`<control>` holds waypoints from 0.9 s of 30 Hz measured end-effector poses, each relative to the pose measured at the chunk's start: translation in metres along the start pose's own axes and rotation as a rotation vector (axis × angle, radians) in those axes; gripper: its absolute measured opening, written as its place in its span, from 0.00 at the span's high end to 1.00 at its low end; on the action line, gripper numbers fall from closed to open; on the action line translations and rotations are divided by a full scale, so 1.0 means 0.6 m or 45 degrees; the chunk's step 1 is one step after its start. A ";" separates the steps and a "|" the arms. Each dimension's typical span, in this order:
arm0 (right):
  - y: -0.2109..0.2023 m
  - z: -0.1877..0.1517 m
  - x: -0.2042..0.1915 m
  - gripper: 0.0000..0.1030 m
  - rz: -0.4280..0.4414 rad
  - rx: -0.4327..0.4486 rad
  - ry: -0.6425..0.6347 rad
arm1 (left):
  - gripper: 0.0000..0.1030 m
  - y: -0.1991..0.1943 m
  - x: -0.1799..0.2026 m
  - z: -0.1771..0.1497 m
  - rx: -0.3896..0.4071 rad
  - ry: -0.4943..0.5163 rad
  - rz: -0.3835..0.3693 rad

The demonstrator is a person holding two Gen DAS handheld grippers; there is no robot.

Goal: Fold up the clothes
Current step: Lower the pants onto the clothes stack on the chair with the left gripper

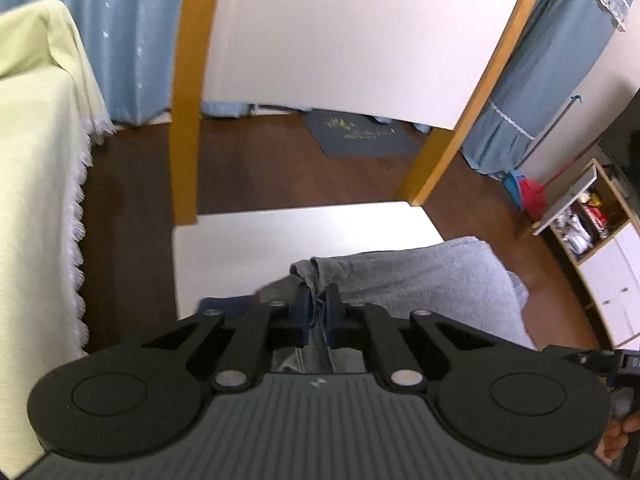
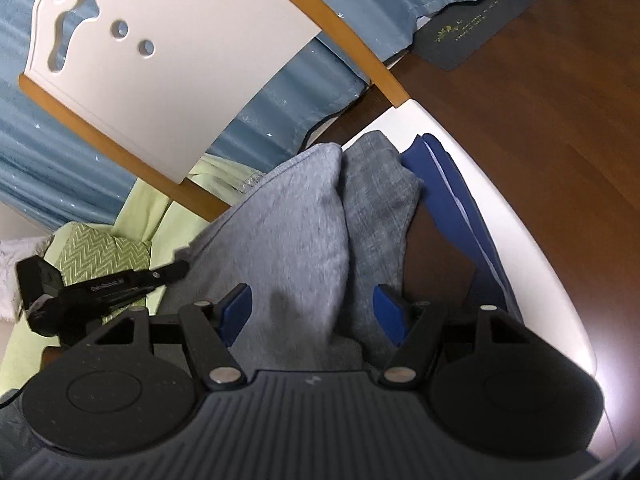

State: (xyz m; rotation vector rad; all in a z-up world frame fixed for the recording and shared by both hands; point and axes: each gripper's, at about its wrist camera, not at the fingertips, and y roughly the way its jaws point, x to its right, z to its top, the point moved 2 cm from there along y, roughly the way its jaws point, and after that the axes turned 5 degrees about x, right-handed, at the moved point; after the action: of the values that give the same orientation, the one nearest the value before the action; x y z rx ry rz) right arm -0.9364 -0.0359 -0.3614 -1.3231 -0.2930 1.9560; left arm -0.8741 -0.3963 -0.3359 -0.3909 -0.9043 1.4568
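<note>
The left tool [image 1: 316,306] is clamped on a bunched fold of the grey garment [image 1: 420,276]; the right tool [image 2: 312,312] stands apart, cloth between its pads but unpinched. The garment lies on the white chair seat [image 1: 280,232], soft, light and limp: best gripped at hems or corners. Beyond stands the chair back [image 1: 352,40]
</note>
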 end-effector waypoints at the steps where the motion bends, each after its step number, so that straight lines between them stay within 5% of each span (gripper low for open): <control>1: 0.004 -0.001 0.002 0.38 -0.020 -0.016 -0.017 | 0.94 0.002 -0.001 -0.004 -0.009 0.007 0.024; 3: 0.011 -0.001 0.003 0.38 -0.050 -0.029 -0.057 | 0.92 0.010 -0.008 -0.020 -0.047 0.003 0.093; 5: 0.016 0.000 0.002 0.38 -0.083 -0.036 -0.097 | 0.75 0.001 -0.017 -0.019 -0.056 -0.041 0.107; 6: 0.015 -0.001 0.000 0.38 -0.086 -0.035 -0.102 | 0.58 -0.013 -0.024 -0.016 -0.053 -0.081 0.094; 8: 0.002 0.001 -0.009 0.38 -0.094 -0.017 -0.141 | 0.50 -0.050 -0.037 -0.014 -0.054 -0.164 0.055; 11: -0.024 -0.003 -0.040 0.38 -0.098 0.006 -0.301 | 0.50 -0.104 -0.027 -0.031 -0.106 -0.195 -0.024; 12: -0.033 -0.012 -0.062 0.44 -0.074 0.004 -0.419 | 0.50 -0.120 -0.021 -0.041 -0.125 -0.195 -0.037; 13: -0.035 -0.027 -0.088 0.60 -0.041 -0.017 -0.548 | 0.50 -0.125 -0.019 -0.052 -0.148 -0.226 -0.043; 15: -0.037 -0.058 -0.141 0.69 0.030 -0.060 -0.810 | 0.50 -0.134 -0.014 -0.076 -0.194 -0.290 -0.054; 20: 0.014 -0.150 -0.247 0.69 0.177 -0.109 -1.235 | 0.50 -0.118 -0.029 -0.110 -0.190 -0.477 -0.094; 23: 0.033 -0.174 -0.271 0.69 0.186 -0.089 -1.357 | 0.52 -0.105 -0.036 -0.116 -0.171 -0.508 -0.129; 25: 0.049 -0.190 -0.278 0.69 0.152 -0.098 -1.439 | 0.80 -0.097 -0.034 -0.114 -0.159 -0.463 -0.137; 27: 0.055 -0.201 -0.282 0.69 0.126 -0.086 -1.490 | 0.86 -0.097 -0.026 -0.108 -0.142 -0.399 -0.140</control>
State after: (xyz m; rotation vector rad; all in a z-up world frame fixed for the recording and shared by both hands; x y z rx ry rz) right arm -0.8140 -0.1999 -0.3140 -0.0712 -0.8430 2.6177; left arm -0.7858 -0.4001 -0.3393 -0.1933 -1.2427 1.3915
